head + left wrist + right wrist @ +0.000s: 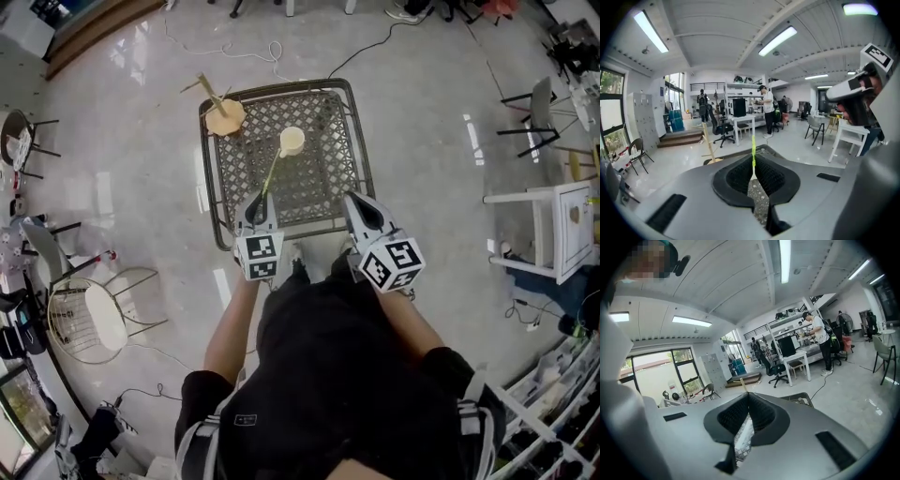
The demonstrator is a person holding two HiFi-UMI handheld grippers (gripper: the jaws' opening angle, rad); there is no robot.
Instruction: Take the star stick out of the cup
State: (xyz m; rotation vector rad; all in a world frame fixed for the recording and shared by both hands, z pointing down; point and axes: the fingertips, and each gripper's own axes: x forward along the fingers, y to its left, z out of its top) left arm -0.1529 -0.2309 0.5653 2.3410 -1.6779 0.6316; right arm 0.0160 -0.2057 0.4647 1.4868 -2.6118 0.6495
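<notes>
A cream cup (292, 141) stands on the metal mesh table (328, 178). A thin yellow-green star stick (271, 173) slants from the cup's rim down to my left gripper (262, 199). In the left gripper view the stick (753, 151) rises straight up from between the closed pads of that gripper (753, 163), which is shut on it. The star end is not visible. My right gripper (352, 199) hovers at the table's near edge, right of the stick; in its own view the right gripper (748, 399) is shut with nothing between its pads.
A wooden stand (223, 114) on a round base sits at the table's far left corner. A wire chair (98, 314) stands on the floor to the left, a white cabinet (562, 230) to the right. Cables trail across the floor beyond the table.
</notes>
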